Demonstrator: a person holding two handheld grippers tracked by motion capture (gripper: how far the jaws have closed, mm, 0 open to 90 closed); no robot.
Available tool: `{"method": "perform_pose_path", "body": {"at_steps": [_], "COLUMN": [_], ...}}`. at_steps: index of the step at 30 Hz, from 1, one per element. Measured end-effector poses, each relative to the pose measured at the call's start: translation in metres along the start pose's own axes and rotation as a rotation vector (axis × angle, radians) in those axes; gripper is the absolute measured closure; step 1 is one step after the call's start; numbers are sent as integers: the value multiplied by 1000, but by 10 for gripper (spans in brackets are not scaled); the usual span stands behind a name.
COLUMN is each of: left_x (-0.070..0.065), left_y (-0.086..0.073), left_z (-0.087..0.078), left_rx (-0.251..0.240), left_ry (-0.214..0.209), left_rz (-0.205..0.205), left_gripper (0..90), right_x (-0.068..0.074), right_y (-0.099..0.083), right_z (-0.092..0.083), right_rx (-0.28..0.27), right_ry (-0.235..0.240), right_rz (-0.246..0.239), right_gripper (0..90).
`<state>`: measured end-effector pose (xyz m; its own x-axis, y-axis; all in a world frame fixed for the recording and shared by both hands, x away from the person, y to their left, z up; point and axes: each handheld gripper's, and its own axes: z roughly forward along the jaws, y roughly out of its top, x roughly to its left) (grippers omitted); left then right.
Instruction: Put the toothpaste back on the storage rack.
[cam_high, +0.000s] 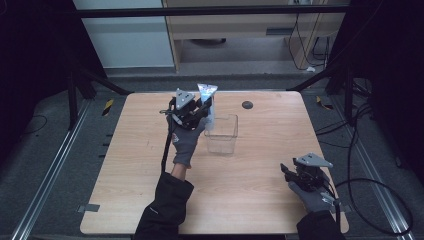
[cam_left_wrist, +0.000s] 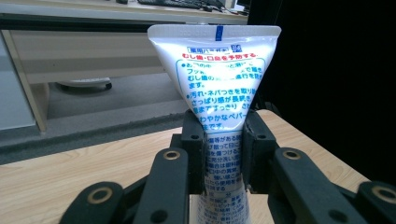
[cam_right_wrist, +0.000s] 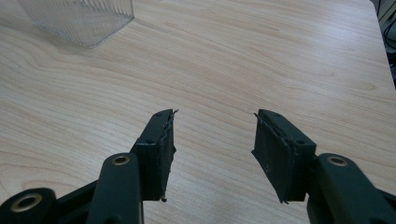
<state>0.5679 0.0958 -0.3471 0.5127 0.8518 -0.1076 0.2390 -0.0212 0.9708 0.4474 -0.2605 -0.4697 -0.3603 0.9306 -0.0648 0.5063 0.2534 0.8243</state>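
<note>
High view puts the left gripper (cam_high: 192, 114) clamped on an upright toothpaste tube (cam_high: 208, 107), just beside the clear container's (cam_high: 221, 134) left wall. Lowered off-centre, the tube could catch that rim and tip the container. The right gripper (cam_right_wrist: 212, 154) rests near right, jaws apart and empty.

The tube (cam_left_wrist: 219, 88) is glossy white printed plastic. The box (cam_high: 222, 134) is clear ribbed plastic. The worktop (cam_right_wrist: 261, 60) is smooth pale wood grain. Matt black jaws carry rough, frayed pads.

Tube (cam_high: 207, 102) in left gripper (cam_high: 204, 112), above clear container (cam_high: 221, 134) on table (cam_high: 260, 150).
</note>
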Motion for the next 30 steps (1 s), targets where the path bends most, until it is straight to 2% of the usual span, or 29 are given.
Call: {"method": "perform_pose_path", "body": {"at_steps": [9, 16, 19, 30], "left_x": [-2, -3, -3, -2], "left_y": [-5, -14, -17, -38], "left_z": [18, 30, 34, 42], "left_rx": [9, 36, 50, 80], "left_ry": [-3, 0, 5, 8], "left_rz": [9, 15, 28, 25], "left_gripper": [733, 733, 733, 732], "right_x": [-1, 0, 0, 0], "right_y": [-1, -1, -1, -1], "right_z": [1, 1, 1, 2], "right_rx": [5, 6, 5, 5], "right_ry": [2, 3, 3, 3], "right_rz": [-1, -2, -3, -4], "right_gripper": [477, 477, 478, 478]}}
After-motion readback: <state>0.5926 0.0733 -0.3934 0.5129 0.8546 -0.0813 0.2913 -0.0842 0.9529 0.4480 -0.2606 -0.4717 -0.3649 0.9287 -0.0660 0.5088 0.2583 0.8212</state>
